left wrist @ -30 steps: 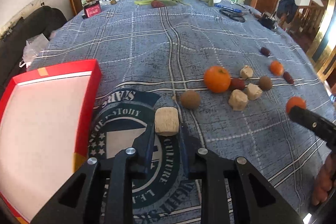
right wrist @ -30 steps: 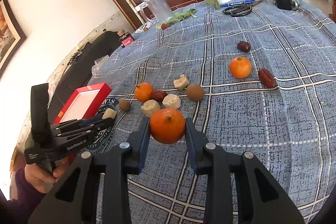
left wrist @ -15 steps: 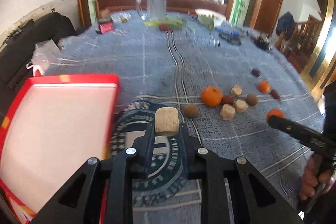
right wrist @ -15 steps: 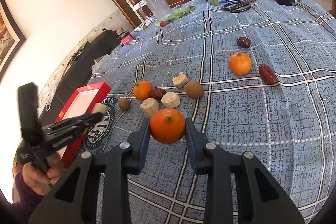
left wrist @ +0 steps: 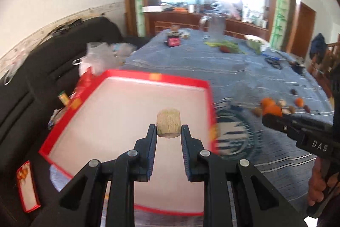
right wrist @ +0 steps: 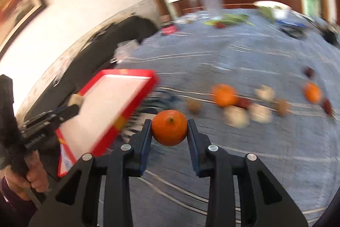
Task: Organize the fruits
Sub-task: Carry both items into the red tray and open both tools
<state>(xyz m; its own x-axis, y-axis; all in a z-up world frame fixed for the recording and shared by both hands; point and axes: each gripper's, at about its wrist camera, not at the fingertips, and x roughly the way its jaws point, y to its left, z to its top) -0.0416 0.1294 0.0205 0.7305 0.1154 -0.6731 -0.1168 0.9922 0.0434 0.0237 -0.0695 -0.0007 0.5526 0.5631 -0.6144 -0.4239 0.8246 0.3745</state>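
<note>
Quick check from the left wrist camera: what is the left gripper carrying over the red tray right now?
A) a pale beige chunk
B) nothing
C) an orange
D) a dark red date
A: the left gripper is clamped on a pale beige chunk above the red tray; the orange sits in the right gripper.

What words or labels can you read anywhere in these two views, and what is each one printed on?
"DAS": white letters on the side of the right gripper, seen from the left wrist view.
White lettering on the side of the left gripper, right wrist view: too blurred to read.
Round emblem on the blue tablecloth: lettering smeared, unreadable.
Small red card beside the red tray: no legible text.
</note>
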